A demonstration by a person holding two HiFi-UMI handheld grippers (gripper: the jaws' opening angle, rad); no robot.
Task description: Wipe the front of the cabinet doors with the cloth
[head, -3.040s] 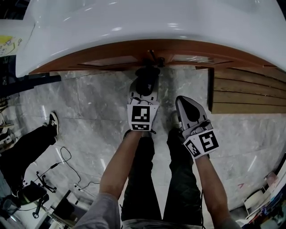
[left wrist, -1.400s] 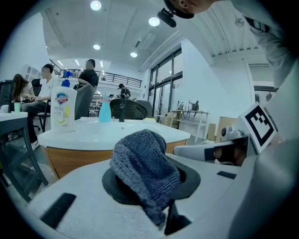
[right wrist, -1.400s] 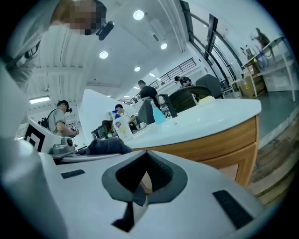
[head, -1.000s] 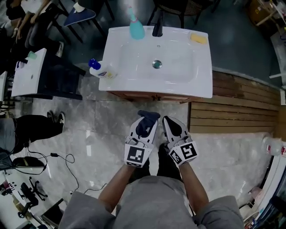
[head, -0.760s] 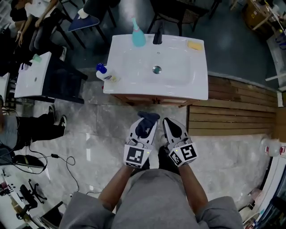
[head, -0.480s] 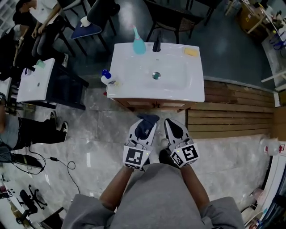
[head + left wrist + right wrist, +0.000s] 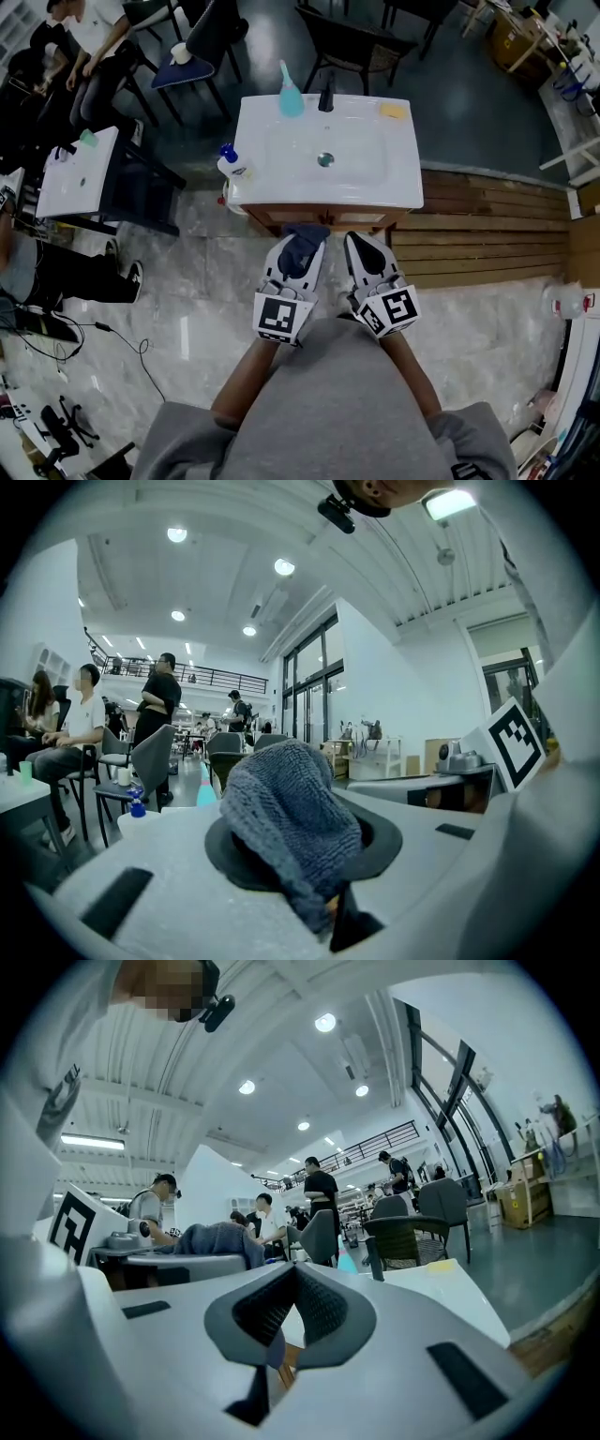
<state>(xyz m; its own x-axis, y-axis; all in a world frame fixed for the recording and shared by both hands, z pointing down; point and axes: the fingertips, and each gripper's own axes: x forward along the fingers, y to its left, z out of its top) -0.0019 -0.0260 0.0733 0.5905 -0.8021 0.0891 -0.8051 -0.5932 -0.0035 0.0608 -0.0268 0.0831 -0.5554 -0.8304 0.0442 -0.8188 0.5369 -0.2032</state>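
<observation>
The cabinet front [image 7: 319, 218] is a thin brown strip under the white basin top [image 7: 375, 178]. My left gripper [image 7: 300, 242] is shut on a bunched blue-grey cloth [image 7: 298, 246], just short of that strip. In the left gripper view the cloth [image 7: 286, 822] bulges up out of the left gripper [image 7: 300, 864] and hides the jaw tips. My right gripper [image 7: 362, 246] is beside it, shut and holding nothing. In the right gripper view the right gripper [image 7: 281, 1330] has its dark pads [image 7: 323, 1312] meeting, and the cloth [image 7: 216, 1239] shows at the left.
A teal bottle [image 7: 291, 94], a black tap [image 7: 326, 94] and a yellow sponge [image 7: 393, 111] stand on the basin; a blue-capped bottle [image 7: 232, 164] is at its left corner. Wooden slats [image 7: 487, 234] lie to the right. A small table [image 7: 80, 173], chairs and seated people are at the left.
The view has pulled up and back from the cabinet doors, so the whole basin now shows. Both grippers have come away from the doors, the left still shut on the cloth.
</observation>
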